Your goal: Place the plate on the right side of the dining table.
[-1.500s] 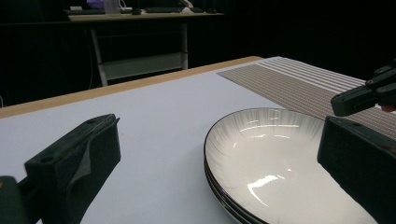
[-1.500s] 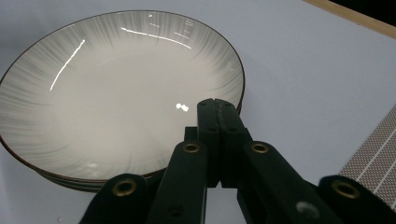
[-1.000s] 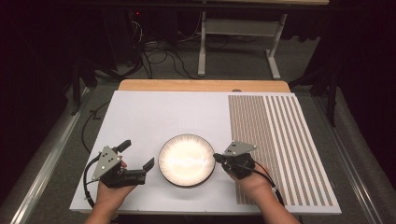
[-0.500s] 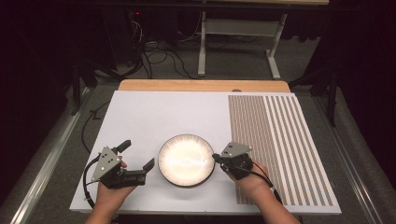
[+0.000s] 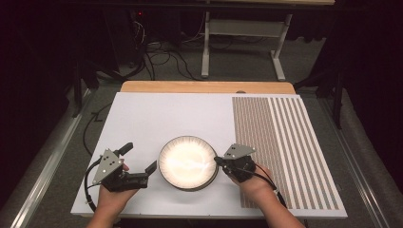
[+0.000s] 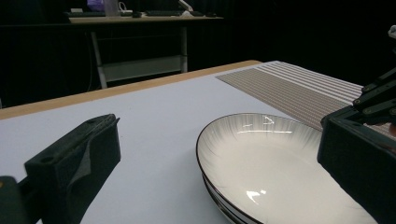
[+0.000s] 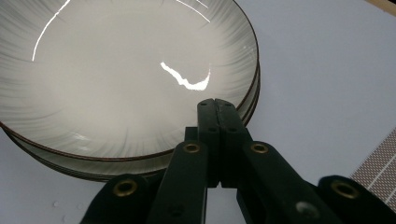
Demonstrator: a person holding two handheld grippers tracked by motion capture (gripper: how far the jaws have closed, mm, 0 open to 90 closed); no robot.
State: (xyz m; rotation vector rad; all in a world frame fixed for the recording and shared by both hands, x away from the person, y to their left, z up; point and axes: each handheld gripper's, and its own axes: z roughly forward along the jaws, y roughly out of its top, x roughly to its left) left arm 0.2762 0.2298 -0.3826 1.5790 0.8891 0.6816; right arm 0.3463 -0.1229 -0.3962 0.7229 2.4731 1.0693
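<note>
High view shows a white board (image 5: 157,118) lying on a wooden table (image 5: 204,87). A striped mat (image 5: 285,142) covers the board's 3 o'clock side. Near the board's 6 o'clock edge sits a stack of shallow bowls (image 5: 187,162), white inside with a thin dark rim (the right gripper view shows more than one rim, one under the other).

At 9 o'clock from the bowls, the person's left hand (image 5: 111,199) holds the left gripper (image 5: 140,161). Its two black jaws are spread wide apart, with nothing between them. One jaw tip is just beside the bowl rim and the other points away toward 11 o'clock. Left gripper view looks low across the board: one jaw stands at 8 o'clock, the other at 4 o'clock, and the bowls (image 6: 271,163) sit between and ahead of them. The striped mat (image 6: 299,88) lies farther off at 2 o'clock.

At 3 o'clock from the bowls, the right hand (image 5: 256,183) holds the right gripper (image 5: 218,161). Its tip reaches the bowl rim. Right gripper view shows its two jaws pressed flat together, with no gap, and the tip (image 7: 215,105) lies over the rim of the top bowl (image 7: 121,70). I cannot tell if it touches the rim. A bright light streak shines inside the bowl.
</note>
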